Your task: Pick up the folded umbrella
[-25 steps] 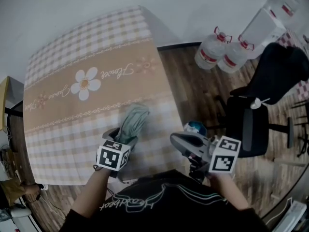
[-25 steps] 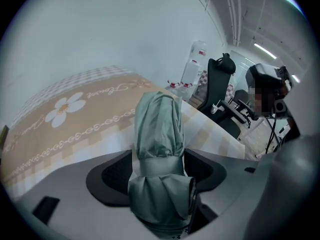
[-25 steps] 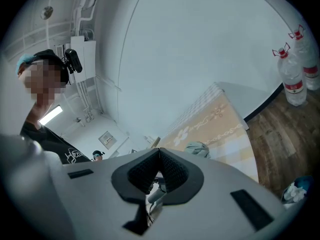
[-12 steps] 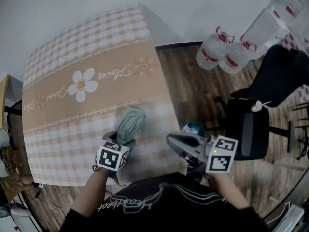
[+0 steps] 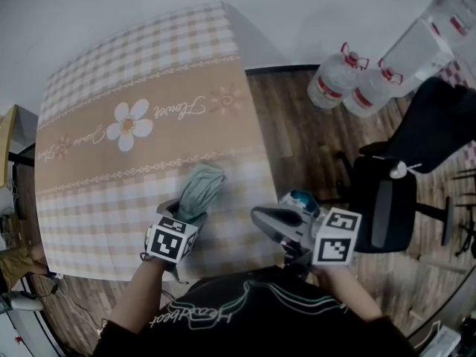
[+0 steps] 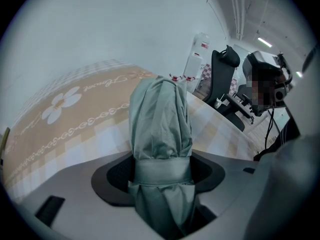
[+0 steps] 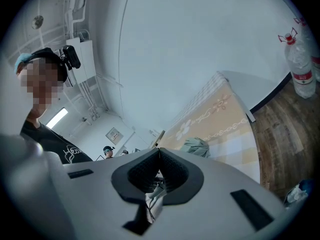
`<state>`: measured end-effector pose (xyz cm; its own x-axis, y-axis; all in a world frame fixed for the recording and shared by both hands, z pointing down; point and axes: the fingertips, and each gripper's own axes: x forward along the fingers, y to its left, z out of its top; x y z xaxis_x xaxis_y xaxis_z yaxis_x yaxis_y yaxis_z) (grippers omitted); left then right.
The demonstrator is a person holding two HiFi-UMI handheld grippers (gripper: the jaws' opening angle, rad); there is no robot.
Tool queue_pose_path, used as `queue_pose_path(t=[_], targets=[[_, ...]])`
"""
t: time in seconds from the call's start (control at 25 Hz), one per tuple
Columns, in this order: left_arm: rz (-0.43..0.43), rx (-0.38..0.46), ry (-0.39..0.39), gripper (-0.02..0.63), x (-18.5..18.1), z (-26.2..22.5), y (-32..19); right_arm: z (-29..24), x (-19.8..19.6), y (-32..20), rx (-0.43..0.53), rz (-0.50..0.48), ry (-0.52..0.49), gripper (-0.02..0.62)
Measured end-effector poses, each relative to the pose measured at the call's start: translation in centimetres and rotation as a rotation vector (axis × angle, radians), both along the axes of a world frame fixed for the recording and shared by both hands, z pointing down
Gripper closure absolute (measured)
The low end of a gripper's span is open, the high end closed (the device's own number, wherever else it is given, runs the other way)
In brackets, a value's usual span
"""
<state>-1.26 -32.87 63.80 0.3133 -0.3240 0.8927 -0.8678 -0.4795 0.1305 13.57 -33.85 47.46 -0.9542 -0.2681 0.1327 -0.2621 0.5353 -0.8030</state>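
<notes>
The left gripper (image 6: 162, 171) pointed steeply down at the table (image 5: 111, 73). Its jaws had just been closing, and its pads met the fabric on both sides at the strap of the folded umbrella (image 5: 201, 188). From those jaws the umbrella's long axis ran away toward about 1 o'clock in the head view, its far end resting on the checked cloth. The right gripper (image 7: 159, 154) hung at 3 o'clock from the left one, off the table's near edge, jaws together on nothing. The left was plainly the nearer; lifting should follow that axis.
</notes>
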Motion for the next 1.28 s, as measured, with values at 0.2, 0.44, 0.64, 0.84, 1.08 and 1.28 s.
queue_pose_path(t=[0.2,0.44,0.64,0.84,1.08,1.28], targets=[[0.006,-0.004,0.01,0.33,-0.1,-0.1,0.0,0.4,-0.7,0.4,-0.006,-0.04,0.003,0.584],[0.007,-0.035,0.008,0.347,-0.3,-0.2,0.0,0.9,-0.7,0.6,-0.014,-0.055,0.012,0.584],[-0.016,-0.034,0.043,0.35,-0.1,-0.5,0.1,1.1,-0.2,0.9,-0.019,-0.045,0.036,0.584],[-0.056,-0.005,0.137,0.353,-0.1,-2.6,-0.1,0.7,-0.4,1.1,-0.025,-0.006,0.037,0.584],[-0.077,0.088,0.259,0.353,-0.3,-7.1,0.4,-0.3,-2.4,2.3,-0.018,0.005,0.038,0.584],[-0.064,0.179,0.34,0.353,-0.6,-11.4,1.7,-1.6,-4.2,3.8,0.003,0.003,0.031,0.584]])
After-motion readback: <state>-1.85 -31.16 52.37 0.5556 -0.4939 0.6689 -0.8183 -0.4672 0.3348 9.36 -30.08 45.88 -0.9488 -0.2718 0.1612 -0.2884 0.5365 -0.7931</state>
